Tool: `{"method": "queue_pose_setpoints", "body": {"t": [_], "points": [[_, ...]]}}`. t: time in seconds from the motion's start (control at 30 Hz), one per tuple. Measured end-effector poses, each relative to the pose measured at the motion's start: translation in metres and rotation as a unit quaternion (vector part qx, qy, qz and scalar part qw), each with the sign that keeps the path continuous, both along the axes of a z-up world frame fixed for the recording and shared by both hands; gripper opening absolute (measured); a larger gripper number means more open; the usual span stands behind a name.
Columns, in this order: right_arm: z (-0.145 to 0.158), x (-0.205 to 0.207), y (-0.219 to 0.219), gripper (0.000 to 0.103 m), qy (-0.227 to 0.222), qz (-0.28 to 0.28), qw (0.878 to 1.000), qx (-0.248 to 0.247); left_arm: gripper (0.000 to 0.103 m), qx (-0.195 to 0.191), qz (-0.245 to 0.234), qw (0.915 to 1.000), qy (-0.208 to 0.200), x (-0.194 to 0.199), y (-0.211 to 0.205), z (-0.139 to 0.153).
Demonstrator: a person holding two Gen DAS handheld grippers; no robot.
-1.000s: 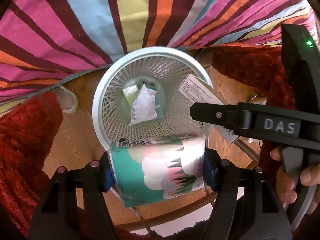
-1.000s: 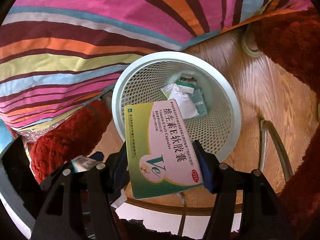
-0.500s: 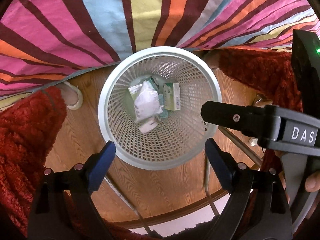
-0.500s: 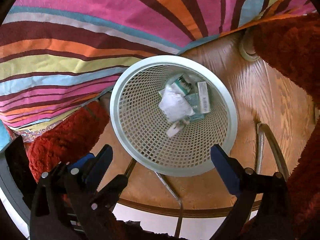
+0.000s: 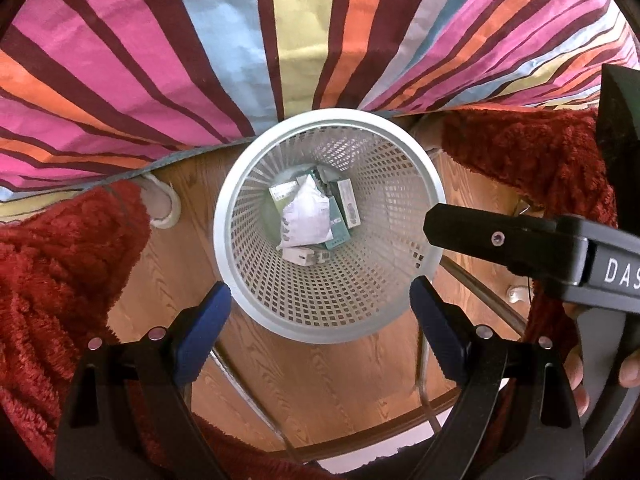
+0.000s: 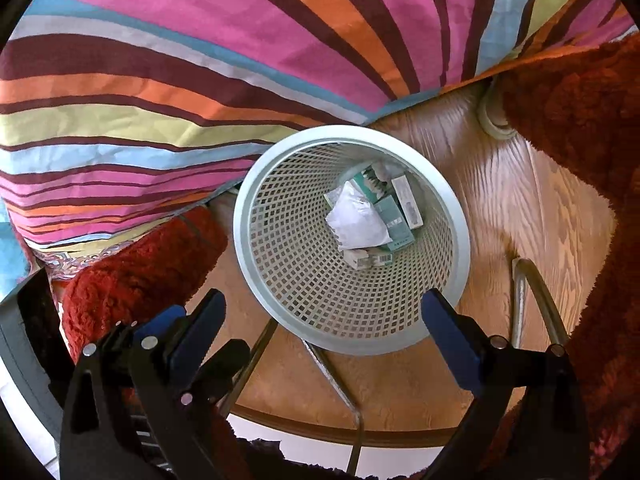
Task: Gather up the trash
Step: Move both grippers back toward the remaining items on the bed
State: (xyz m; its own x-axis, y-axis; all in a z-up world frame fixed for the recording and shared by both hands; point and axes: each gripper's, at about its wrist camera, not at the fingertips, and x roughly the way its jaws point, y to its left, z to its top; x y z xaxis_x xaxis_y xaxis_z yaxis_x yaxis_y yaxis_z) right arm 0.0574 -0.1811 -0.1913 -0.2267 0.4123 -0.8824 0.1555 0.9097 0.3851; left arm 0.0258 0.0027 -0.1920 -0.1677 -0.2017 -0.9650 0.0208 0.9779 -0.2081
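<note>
Over the white mesh wastebasket (image 5: 328, 320): both tongs spread wide, nothing between their pads.
Left tongs (image 5: 320, 316) and right tongs (image 6: 324, 322) hang above the basket mouth with jaws standing far apart and holding nothing. Trash (image 5: 310, 216) lies at the bottom of the basket: a crumpled white wrapper (image 6: 358, 222) on top, several small green-and-white cartons (image 6: 394, 218) partly under and beside it, and one pale narrow box (image 6: 408, 202) leaning at the far side. Basket stands on a wooden floor (image 5: 336, 384) between red shaggy rugs (image 5: 52, 280), against a striped bedspread (image 5: 240, 48). Progress, judged: these items are deposited; no loose trash shows on the visible floor, though what remains elsewhere cannot be told.
</note>
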Motion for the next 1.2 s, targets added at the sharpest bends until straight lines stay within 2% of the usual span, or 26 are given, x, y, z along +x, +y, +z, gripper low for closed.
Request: {"method": "queue_pose_setpoints", "body": {"t": [0.13,0.2,0.4,0.6,0.73,0.87,1.07,1.2], "points": [[0.011,-0.001,-0.001,0.094,-0.019,0.001,1.000,0.004,0.088,0.006,0.001,0.9997,-0.022,-0.002,0.002,0.010],[0.021,-0.001,-0.001,0.094,-0.036,0.007,0.999,0.015,0.088,0.011,0.003,0.9987,-0.049,-0.003,0.003,0.020],[0.066,0.002,-0.008,0.094,-0.139,0.013,0.990,0.002,0.088,0.011,0.029,0.9925,-0.118,-0.004,0.015,0.050],[0.117,0.006,-0.016,0.094,-0.272,0.006,0.962,-0.024,0.088,0.002,0.077,0.9815,-0.175,-0.004,0.035,0.075],[0.149,0.003,-0.016,0.094,-0.360,0.012,0.931,-0.050,0.088,0.018,0.087,0.9719,-0.218,-0.002,0.045,0.093],[0.173,0.006,-0.016,0.095,-0.430,0.009,0.900,-0.068,0.088,0.050,0.090,0.9536,-0.283,0.003,0.056,0.119],[0.188,0.019,-0.014,0.095,-0.481,-0.001,0.874,-0.072,0.088,0.060,0.088,0.9288,-0.355,0.022,0.069,0.154],[0.192,0.031,-0.004,0.095,-0.492,0.001,0.868,-0.071,0.088,0.058,0.078,0.9229,-0.373,0.046,0.076,0.167]]}}
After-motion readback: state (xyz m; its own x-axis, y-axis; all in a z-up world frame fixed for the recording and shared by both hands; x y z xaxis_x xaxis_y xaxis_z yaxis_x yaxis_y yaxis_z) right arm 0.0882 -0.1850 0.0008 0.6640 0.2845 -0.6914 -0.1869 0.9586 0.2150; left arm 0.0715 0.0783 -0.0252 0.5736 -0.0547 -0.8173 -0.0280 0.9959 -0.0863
